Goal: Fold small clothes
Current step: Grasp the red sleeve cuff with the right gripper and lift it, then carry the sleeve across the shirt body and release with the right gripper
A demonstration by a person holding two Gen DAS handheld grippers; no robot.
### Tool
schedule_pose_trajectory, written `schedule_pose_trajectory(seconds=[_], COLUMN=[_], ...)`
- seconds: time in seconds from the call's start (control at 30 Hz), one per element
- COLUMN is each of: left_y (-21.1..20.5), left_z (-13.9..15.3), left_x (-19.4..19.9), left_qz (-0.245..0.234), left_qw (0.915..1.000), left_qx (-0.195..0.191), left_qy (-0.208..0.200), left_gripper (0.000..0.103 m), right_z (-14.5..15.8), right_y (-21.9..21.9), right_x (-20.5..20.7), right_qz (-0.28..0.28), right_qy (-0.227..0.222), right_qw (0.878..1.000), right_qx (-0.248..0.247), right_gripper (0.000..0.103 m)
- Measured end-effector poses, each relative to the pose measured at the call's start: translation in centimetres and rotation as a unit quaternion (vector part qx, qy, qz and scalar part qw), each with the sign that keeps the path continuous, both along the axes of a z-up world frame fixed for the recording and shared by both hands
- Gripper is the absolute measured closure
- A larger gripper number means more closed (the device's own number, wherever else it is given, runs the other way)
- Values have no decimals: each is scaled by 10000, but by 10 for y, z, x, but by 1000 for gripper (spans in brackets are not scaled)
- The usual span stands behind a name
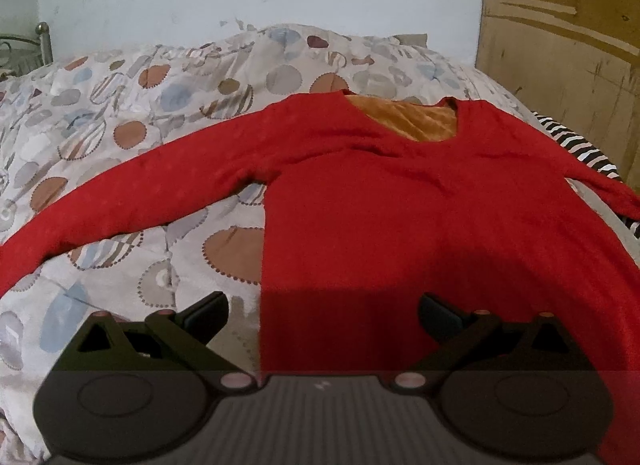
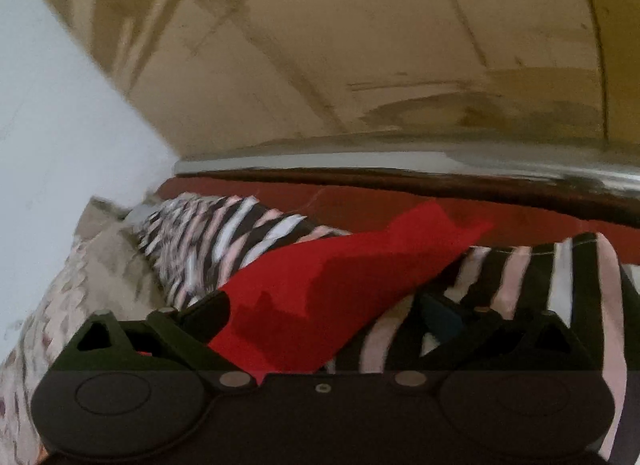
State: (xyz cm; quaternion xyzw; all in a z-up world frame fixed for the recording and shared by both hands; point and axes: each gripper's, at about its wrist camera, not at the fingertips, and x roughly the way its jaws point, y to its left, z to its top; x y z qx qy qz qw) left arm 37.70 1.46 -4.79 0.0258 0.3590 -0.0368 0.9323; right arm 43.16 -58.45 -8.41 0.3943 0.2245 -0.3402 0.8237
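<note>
- I see the red top [image 1: 400, 225] lying flat on the patterned quilt [image 1: 120, 125], sleeves out.
- Left tongs [image 1: 323, 315] spread over its hem, holding nothing.
- Right tongs [image 2: 324, 319] spread around a sleeve [image 2: 340, 285] on striped cloth [image 2: 240, 233].

Probably a home bedroom: patterned duvet [image 1: 132, 137], metal bedpost [image 1: 43, 41]
</note>
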Motion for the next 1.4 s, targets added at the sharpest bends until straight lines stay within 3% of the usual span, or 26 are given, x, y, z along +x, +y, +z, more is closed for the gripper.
schedule_pose_trajectory(seconds=[0.13,0.23,0.37,0.6,0.8,0.9,1.0,1.1,1.2,1.23,1.4], left_y=[3,2,-4,4,27,38,46,55,65,68,81], left_z=[1,2,5,13,19,23,27,30,32,32,31], left_x=[1,0,-4,-4,-1,0,1,2,5,5,9], left_qz=[111,122,37,172,649,917,1182,1385,1526,1565,1706], left_qw=[9999,9998,9995,9987,9954,9920,9867,9824,9808,9805,9795], left_qx=[-109,-144,27,-130,-271,-137,140,225,145,103,-50], left_qy=[-9,-73,-303,-459,-656,-857,-1106,-1233,-1204,-1184,-1069], left_gripper=[0,0,0,0,0,0,0,0,0,0,0], right_z=[-7,-11,-12,45,115,144,163,168,158,148,96], right_y=[-9,-14,-14,29,113,171,234,295,357,378,445], right_x=[-2,-6,-13,-1,18,26,29,25,16,11,-2], right_qz=[-252,-427,-742,-4,1367,2103,2892,3680,4491,4779,5625], right_qy=[83,-106,-325,-554,-900,-1127,-1331,-1518,-1461,-1399,-723], right_qw=[9996,9989,9966,9922,9588,9249,8771,8313,7609,7294,6288], right_qx=[109,188,141,-1117,-2323,-2959,-3595,-3879,-4451,-4691,-5320], right_gripper=[18,43,94,96,97,97,97,97,97,97,97])
